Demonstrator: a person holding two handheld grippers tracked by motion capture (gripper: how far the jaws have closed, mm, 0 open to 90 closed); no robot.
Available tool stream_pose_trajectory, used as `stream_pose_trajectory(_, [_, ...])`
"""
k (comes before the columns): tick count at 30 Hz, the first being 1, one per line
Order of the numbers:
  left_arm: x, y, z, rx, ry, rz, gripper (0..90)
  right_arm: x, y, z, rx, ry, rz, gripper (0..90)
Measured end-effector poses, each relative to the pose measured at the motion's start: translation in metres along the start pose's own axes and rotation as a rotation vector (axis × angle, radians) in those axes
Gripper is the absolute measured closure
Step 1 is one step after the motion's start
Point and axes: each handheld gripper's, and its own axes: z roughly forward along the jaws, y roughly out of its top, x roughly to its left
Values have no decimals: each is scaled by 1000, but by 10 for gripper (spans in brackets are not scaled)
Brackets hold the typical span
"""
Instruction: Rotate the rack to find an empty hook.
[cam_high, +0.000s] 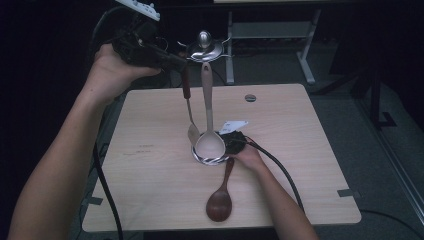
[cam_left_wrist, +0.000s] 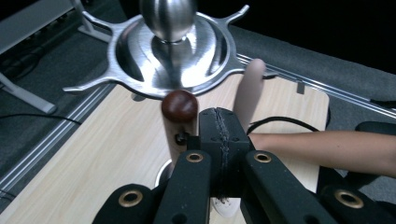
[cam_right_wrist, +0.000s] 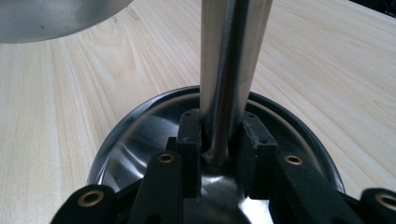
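The left hand-held gripper (cam_left_wrist: 219, 140), jaws clamped on the brown knob-ended handle of a spatula (cam_high: 189, 107), holds it just under a hook of the steel utensil stand (cam_high: 205, 47). The right hand-held gripper (cam_right_wrist: 219, 140) pinches the stand's post at its base on the counter (cam_high: 300, 165). Hanging is in hand; next the handle's hole must meet a hook.

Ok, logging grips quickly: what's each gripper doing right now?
Left gripper: shut, pinching the dark-knobbed wooden utensil handle near its top.
Right gripper: jaws around the steel rack's upright pole, touching its base.
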Motion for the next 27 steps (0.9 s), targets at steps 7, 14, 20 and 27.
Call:
stream_pose_trajectory(7, [1, 2, 4, 6, 14, 13, 900, 0, 0, 0, 0, -1, -1, 725])
stream_pose_trajectory(14, [8, 2, 3, 16, 57, 13, 900, 0, 0, 0, -1, 2, -1, 725])
stream_pose_trajectory(20, [12, 4, 5, 38, 113, 32, 900, 0, 0, 0, -3, 2, -2, 726])
stream_pose_trajectory(27, [16, 7, 9, 53, 151, 32, 900, -1, 0, 0, -3, 4, -1, 725])
